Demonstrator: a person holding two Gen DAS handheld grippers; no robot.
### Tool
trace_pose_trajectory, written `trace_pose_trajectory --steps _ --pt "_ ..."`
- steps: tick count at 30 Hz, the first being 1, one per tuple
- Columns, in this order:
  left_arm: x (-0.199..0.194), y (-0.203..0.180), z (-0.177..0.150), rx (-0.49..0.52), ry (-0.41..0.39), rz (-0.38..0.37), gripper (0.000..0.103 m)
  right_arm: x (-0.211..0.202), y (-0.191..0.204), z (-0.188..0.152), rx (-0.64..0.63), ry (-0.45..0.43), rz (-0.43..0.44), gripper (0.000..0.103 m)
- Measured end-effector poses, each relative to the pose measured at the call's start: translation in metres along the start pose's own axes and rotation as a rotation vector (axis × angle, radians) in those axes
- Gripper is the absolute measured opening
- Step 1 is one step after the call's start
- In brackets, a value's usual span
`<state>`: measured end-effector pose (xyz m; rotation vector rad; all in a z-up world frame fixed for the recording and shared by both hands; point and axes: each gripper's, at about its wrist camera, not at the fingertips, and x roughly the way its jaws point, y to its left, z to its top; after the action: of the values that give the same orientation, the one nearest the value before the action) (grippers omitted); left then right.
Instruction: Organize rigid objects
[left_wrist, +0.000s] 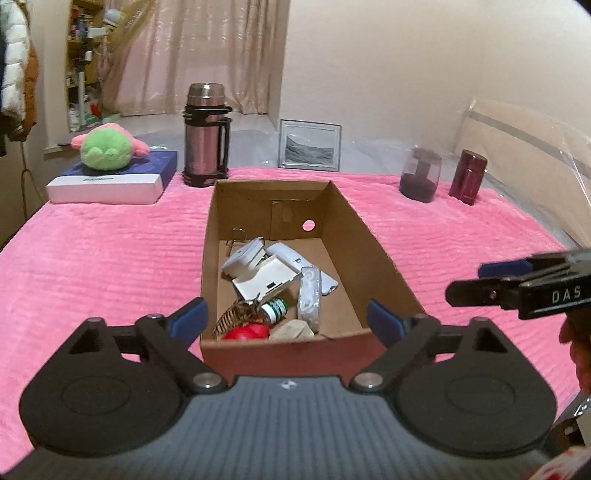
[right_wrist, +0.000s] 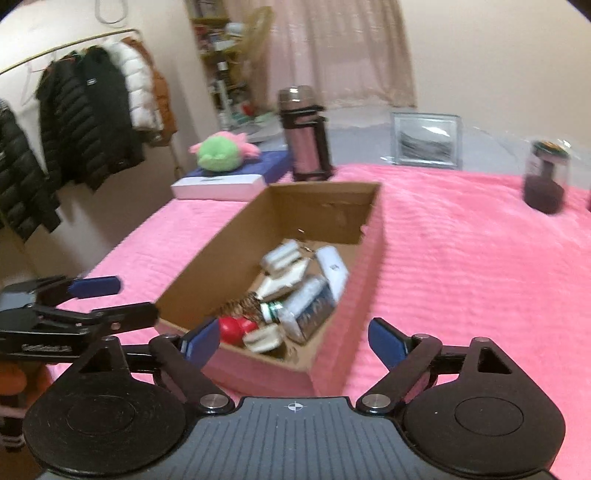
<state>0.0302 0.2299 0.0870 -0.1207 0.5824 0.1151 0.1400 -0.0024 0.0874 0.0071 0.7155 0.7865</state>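
Observation:
An open cardboard box (left_wrist: 369, 240) lies lengthwise on the pink blanket (left_wrist: 92, 258). In it are white plastic devices (left_wrist: 266, 273), a wrapped roll (left_wrist: 309, 295), a green-capped bottle (left_wrist: 275, 309), a red object (left_wrist: 245, 332) and a striped feathery thing (left_wrist: 236, 314). My left gripper (left_wrist: 286, 321) hovers at the box's near end, open, nothing between its blue pads. My right gripper (right_wrist: 293, 341) hangs over the box's (right_wrist: 325, 210) near right corner, also open and empty. Each gripper shows in the other's view: the right gripper (left_wrist: 469, 280) at the right, the left gripper (right_wrist: 129, 301) at the left.
Behind the box stand a steel thermos (left_wrist: 207, 134), a green and pink plush (left_wrist: 107, 147) on a blue and white flat box (left_wrist: 107, 182), a framed picture (left_wrist: 310, 145), a dark jar (left_wrist: 421, 175) and a maroon container (left_wrist: 468, 176). Coats (right_wrist: 85, 122) hang at the left.

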Motion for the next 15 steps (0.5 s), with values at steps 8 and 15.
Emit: trace_pose_trajectory --steps 8,15 --pt "-0.029 -0.014 -0.017 -0.023 -0.010 0.073 0.102 -0.023 -0.004 -0.028 0.067 0.035 -0.086 0.086" --pt "-0.043 -0.027 -0.033 -0.016 0.013 0.107 0.102 -0.034 0.002 -0.050 0.079 0.051 -0.113 0.087"
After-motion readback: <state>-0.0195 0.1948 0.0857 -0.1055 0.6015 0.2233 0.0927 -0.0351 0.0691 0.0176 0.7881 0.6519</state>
